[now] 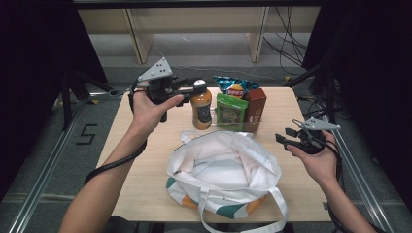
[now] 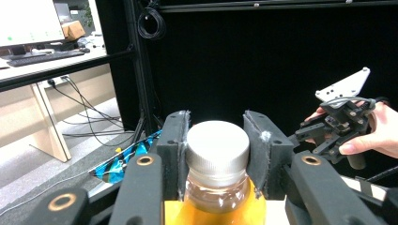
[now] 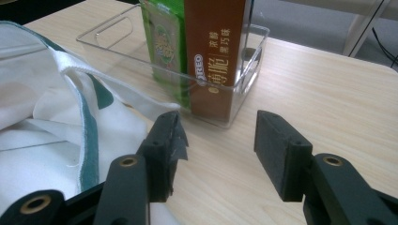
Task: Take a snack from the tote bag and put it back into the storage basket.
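An orange drink bottle (image 1: pixel 201 109) with a silver cap (image 2: pixel 217 145) stands upright at the back of the table, left of a green snack packet (image 1: pixel 231 110) and a brown Oreo box (image 1: pixel 256 104). My left gripper (image 1: pixel 199 87) comes in level from the left. Its pads (image 2: pixel 174 140) press on both sides of the cap. Whether the bottle is off the table I cannot tell. My right gripper (image 1: pixel 284 136) hovers open at the right, beside a white tote bag (image 1: pixel 223 165) lying open, with nothing between its jaws (image 3: pixel 217 123).
A clear plastic bin (image 3: pixel 244 70) holds the packet (image 3: pixel 164 42) and the box (image 3: pixel 213 51). Behind them lies a blue chip bag (image 1: pixel 234 87). The bag's handle (image 3: pixel 122 91) drapes toward the bin. Bare wooden table (image 1: pixel 284 109) lies to the right; black frame posts flank it.
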The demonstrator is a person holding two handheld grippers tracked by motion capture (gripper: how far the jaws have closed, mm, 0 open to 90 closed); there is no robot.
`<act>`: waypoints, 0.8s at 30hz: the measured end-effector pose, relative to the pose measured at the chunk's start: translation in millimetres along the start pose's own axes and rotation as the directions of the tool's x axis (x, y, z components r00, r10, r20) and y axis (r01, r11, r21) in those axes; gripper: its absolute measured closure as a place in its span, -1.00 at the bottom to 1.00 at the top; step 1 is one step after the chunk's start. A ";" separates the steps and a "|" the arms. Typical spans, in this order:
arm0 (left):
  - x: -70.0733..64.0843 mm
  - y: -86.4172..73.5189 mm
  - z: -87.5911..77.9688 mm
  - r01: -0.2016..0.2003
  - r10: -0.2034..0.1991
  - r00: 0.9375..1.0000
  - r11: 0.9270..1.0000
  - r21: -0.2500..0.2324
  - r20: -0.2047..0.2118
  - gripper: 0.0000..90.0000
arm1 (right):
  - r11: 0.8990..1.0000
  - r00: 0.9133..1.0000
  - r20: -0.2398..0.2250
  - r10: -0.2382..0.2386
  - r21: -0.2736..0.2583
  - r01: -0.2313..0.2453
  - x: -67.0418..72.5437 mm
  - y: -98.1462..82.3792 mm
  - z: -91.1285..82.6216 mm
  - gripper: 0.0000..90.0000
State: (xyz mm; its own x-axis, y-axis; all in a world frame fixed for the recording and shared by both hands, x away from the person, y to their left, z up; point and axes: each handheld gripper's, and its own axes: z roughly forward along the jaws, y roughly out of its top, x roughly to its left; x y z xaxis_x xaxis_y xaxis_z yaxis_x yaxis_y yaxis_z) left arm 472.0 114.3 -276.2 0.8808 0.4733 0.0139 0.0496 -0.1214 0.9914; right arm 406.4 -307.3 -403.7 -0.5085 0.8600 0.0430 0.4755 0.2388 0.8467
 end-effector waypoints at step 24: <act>23.3 -11.3 13.8 0.016 -0.016 1.000 1.000 0.003 -0.024 0.35 | 1.000 1.000 -0.002 0.009 0.003 -0.009 0.0 -0.5 -0.6 0.14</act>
State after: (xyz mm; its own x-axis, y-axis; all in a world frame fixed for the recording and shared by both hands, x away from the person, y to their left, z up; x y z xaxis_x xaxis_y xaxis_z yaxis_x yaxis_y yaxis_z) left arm 498.5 114.7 -289.0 0.8683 0.4961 0.0015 0.0648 -0.1165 0.9911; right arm 405.7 -307.7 -403.8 -0.5056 0.8612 0.0521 0.4824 0.2321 0.8446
